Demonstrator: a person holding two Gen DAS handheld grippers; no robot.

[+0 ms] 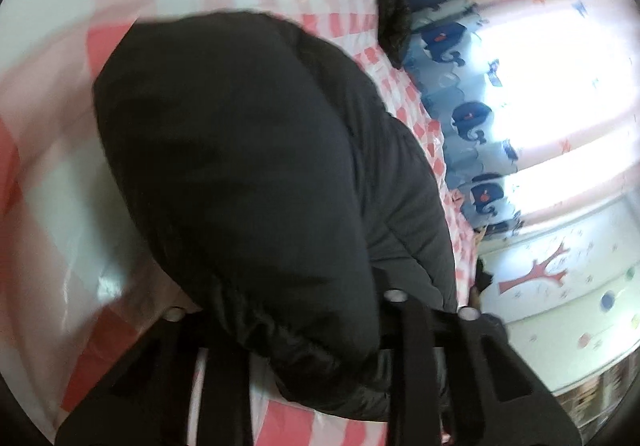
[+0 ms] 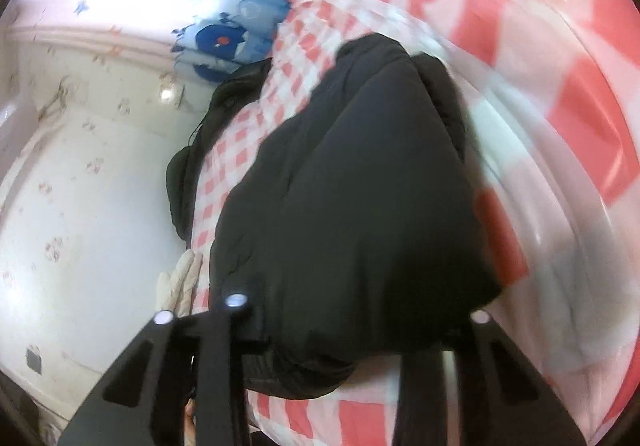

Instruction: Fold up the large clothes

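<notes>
A black padded jacket point(image 1: 248, 174) lies bunched on a red-and-white checked cloth point(image 1: 60, 94). In the left wrist view my left gripper point(image 1: 304, 342) has its fingers point(image 1: 416, 366) on either side of the jacket's near edge, and the fabric fills the gap between them. In the right wrist view the same jacket point(image 2: 352, 198) fills the middle, and my right gripper point(image 2: 352, 326) holds its near edge between its fingers point(image 2: 224, 346). The fingertips are hidden by the fabric in both views.
A second dark garment point(image 2: 192, 166) hangs at the far edge of the checked cloth point(image 2: 540, 126). A blue patterned curtain point(image 1: 472, 118) and a bright window point(image 1: 560, 66) are beyond. A white-gloved hand point(image 2: 180, 282) shows at the cloth's edge. A white wall point(image 2: 80, 206) with decals stands at left.
</notes>
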